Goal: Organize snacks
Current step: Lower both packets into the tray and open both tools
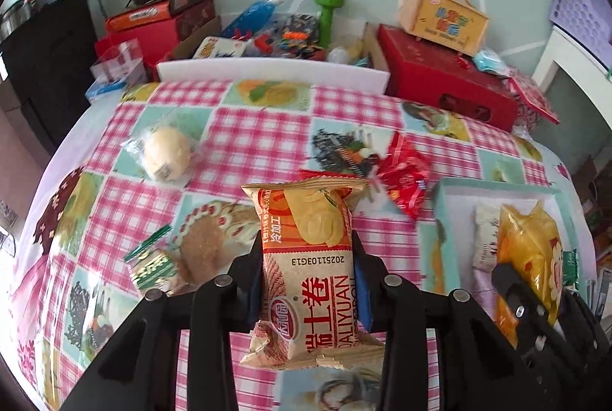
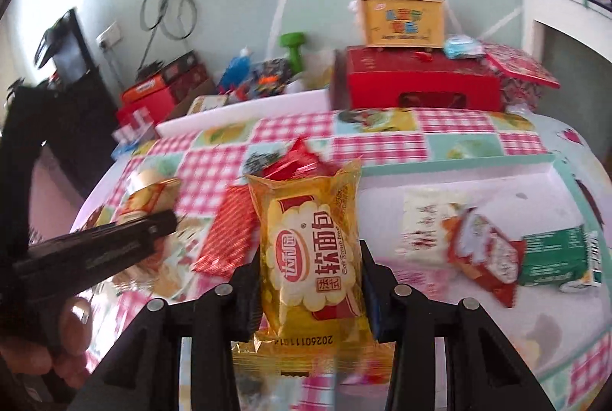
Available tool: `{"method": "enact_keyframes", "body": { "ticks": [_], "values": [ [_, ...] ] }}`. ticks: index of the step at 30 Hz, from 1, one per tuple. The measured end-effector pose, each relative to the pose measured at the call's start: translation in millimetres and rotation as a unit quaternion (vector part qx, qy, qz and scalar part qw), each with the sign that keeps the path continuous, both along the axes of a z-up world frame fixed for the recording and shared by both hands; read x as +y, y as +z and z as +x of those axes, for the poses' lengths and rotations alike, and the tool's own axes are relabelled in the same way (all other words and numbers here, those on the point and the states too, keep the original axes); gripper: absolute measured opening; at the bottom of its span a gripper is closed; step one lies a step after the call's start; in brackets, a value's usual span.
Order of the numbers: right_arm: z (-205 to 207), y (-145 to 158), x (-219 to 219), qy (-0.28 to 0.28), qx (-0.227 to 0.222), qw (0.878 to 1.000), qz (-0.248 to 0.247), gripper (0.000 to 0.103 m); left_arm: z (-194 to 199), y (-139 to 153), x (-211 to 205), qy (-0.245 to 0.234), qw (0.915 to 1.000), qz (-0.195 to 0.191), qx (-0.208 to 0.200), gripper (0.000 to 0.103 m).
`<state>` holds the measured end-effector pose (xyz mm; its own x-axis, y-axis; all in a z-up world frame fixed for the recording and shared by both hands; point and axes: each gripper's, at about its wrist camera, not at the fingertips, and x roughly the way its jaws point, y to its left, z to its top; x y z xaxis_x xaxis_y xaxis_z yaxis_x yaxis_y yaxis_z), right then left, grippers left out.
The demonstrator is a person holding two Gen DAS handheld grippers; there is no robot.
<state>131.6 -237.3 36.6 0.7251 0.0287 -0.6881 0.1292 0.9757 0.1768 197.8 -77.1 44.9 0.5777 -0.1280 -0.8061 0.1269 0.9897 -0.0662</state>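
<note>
My left gripper point(image 1: 308, 254) is shut on an orange-and-tan Swiss roll packet point(image 1: 306, 258), held above the checked tablecloth. My right gripper point(image 2: 310, 265) is shut on a yellow soft bread packet point(image 2: 310, 254); this packet also shows in the left wrist view point(image 1: 529, 258) over the tray. A shallow tray with a teal rim point(image 2: 459, 164) lies at the right and holds a white packet point(image 2: 428, 227), a red-and-white packet point(image 2: 485, 254) and a green packet point(image 2: 554, 254). Loose on the cloth are a round bun in clear wrap point(image 1: 166, 153), a green-wrapped cake point(image 1: 157, 267) and red packets point(image 1: 401, 174).
Red gift boxes point(image 1: 447, 78), a tan carry box point(image 1: 443, 15), a green dumbbell point(image 1: 327, 13) and an open cardboard box of clutter point(image 1: 267, 40) line the table's far edge by the wall. A white cabinet point(image 1: 573, 67) stands at the right.
</note>
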Motion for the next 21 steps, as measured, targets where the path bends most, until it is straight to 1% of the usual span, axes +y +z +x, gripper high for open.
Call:
{"method": "enact_keyframes", "body": {
  "ticks": [5, 10, 13, 16, 19, 21],
  "values": [
    [-12, 5, -53, -0.075, -0.005, 0.997, 0.005, 0.044, -5, 7, -45, -0.055, 0.9983, 0.003, -0.020, 0.039],
    [-19, 5, -102, -0.131, -0.009, 0.991, 0.018, 0.044, -6, 9, -97, -0.110, 0.9936, -0.001, -0.024, 0.039],
    [-23, 8, -129, -0.158, -0.020, 0.987, 0.035, 0.044, 0, 3, -125, -0.136, 0.9906, -0.005, -0.007, 0.039],
    [-20, 5, -151, -0.176, -0.018, 0.983, 0.051, 0.044, 10, -5, -154, -0.160, 0.9870, -0.001, 0.018, 0.039],
    [-11, 2, -173, -0.197, -0.012, 0.979, 0.055, 0.044, 17, -8, -177, -0.176, 0.9841, 0.001, 0.027, 0.039],
    [-4, 1, -185, -0.210, -0.001, 0.977, 0.041, 0.044, 24, -13, -189, -0.181, 0.9828, 0.004, 0.036, 0.039]
  ]
}}
